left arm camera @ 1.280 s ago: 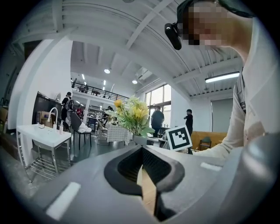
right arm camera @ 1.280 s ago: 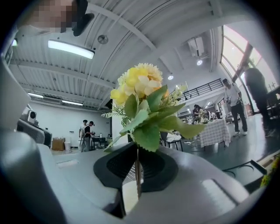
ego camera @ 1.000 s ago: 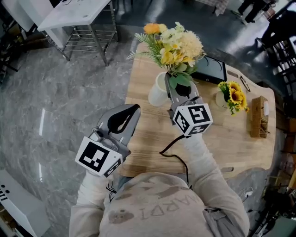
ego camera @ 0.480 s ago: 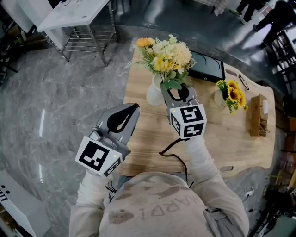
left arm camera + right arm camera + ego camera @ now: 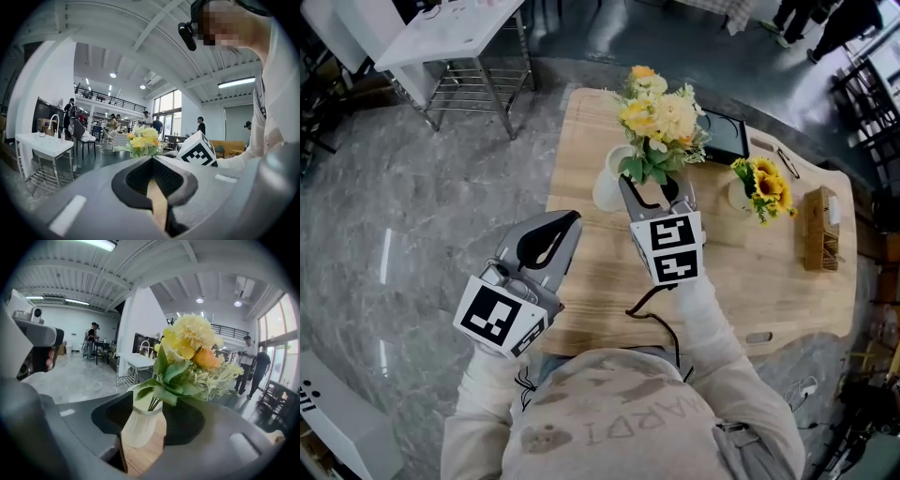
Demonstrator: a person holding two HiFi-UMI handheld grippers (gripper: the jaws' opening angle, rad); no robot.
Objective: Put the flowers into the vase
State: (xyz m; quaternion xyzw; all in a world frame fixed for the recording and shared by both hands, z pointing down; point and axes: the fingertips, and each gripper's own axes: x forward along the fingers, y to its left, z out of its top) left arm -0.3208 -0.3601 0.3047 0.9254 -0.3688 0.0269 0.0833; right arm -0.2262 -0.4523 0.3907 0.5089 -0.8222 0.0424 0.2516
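Flowers (image 5: 661, 122) stand in vase (image 5: 607, 186).
Right tool (image 5: 654, 195) released beside it; left tool (image 5: 571, 218) clenched, empty; sunflowers (image 5: 761, 187) near.

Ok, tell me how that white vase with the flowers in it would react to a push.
The white vase looks top-heavy: the bouquet spreads far wider than its body, so a high push would probably tip it. It seems ceramic, so likely rigid, smooth and breakable. On the flat wooden table, a low push might slide it.
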